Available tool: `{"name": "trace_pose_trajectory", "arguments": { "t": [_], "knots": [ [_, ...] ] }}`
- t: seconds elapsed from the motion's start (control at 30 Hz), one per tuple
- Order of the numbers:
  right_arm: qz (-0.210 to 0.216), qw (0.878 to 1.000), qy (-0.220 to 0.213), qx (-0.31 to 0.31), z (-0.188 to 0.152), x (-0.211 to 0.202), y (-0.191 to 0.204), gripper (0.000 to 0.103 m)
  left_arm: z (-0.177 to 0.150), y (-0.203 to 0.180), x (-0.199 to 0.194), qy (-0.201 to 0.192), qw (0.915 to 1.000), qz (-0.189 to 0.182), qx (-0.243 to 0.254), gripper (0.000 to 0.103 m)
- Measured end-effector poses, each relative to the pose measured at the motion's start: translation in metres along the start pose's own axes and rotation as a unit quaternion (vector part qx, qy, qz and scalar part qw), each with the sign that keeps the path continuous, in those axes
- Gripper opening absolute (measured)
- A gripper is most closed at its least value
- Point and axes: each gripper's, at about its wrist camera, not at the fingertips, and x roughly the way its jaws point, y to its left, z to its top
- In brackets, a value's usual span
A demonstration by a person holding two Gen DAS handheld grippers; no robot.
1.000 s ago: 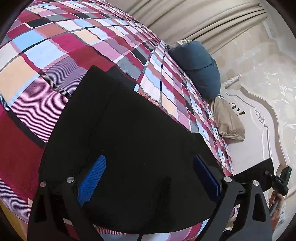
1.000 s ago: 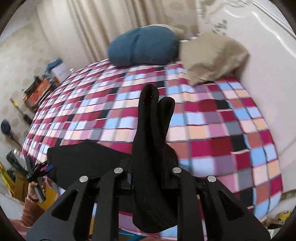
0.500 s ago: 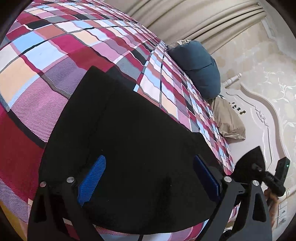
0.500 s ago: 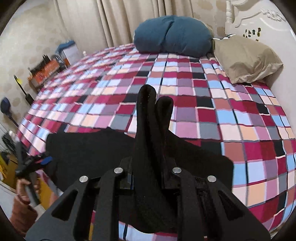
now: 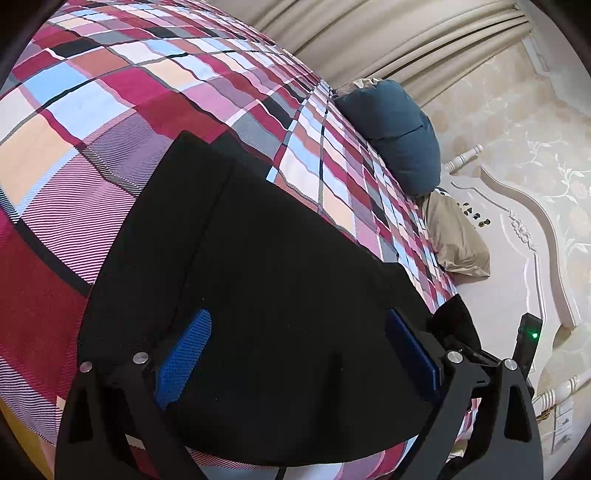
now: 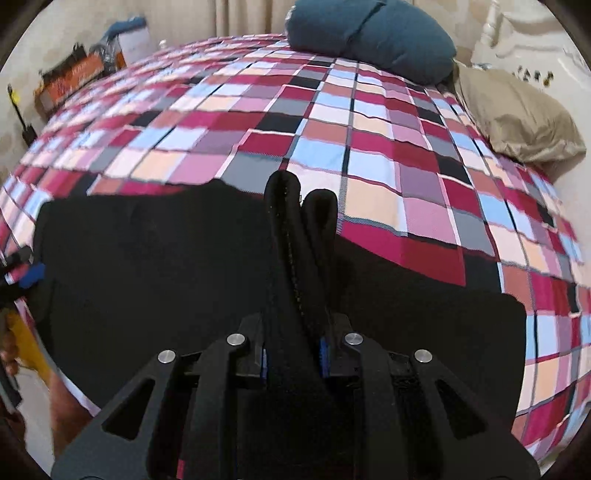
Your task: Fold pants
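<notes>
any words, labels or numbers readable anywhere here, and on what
None can be read.
Orange box beside the bed: has print, too blurred to read.
White box behind it: any print is too blurred.
Dark marks on the headboard: too small to tell, perhaps stickers rather than letters.
Black pants and checked bedspread: no text visible.

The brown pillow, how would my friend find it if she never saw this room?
Start at the big bed with the red, pink and blue checked cover, then look to its head end by the white carved headboard. Two pillows lie there side by side: the plump dark teal pillow and, nearer the headboard, the flatter, crumpled tan-brown pillow.
</notes>
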Motion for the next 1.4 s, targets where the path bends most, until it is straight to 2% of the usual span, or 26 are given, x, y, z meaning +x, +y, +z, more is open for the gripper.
{"name": "trace_pose_trajectory", "arguments": {
  "t": [0.23, 0.47, 0.9, 1.1, 1.27, 1.37, 1.4],
  "knots": [
    [-0.001, 1.0, 0.018, -0.024, -0.002, 0.015, 0.021, 0.022, 0.0, 0.0, 0.001, 0.0, 1.0, 0.002, 0.002, 0.094],
    [-0.002, 0.999, 0.015, -0.03, -0.004, 0.019, 0.033, 0.025, 0.0, 0.0, 0.001, 0.0, 1.0, 0.002, 0.001, 0.094],
    [0.02, 0.999, 0.009, -0.031, -0.01, 0.019, 0.053, 0.04, -0.001, -0.004, 0.002, 0.002, 0.9999, 0.01, 0.008, 0.094],
    [0.05, 0.998, 0.003, -0.027, -0.016, 0.01, 0.058, 0.042, -0.002, -0.011, 0.006, 0.005, 0.9988, 0.035, 0.034, 0.094],
    [0.076, 0.997, -0.01, -0.017, -0.025, -0.008, 0.049, 0.044, -0.005, -0.022, 0.01, 0.007, 0.9955, 0.071, 0.062, 0.094],
    [0.072, 0.997, -0.023, -0.01, -0.031, -0.02, 0.033, 0.054, -0.007, -0.029, 0.012, 0.005, 0.9921, 0.097, 0.079, 0.094],
    [0.071, 0.997, -0.026, -0.007, -0.032, -0.023, 0.028, 0.054, -0.008, -0.032, 0.012, 0.003, 0.9907, 0.106, 0.085, 0.094]
  ]
}}
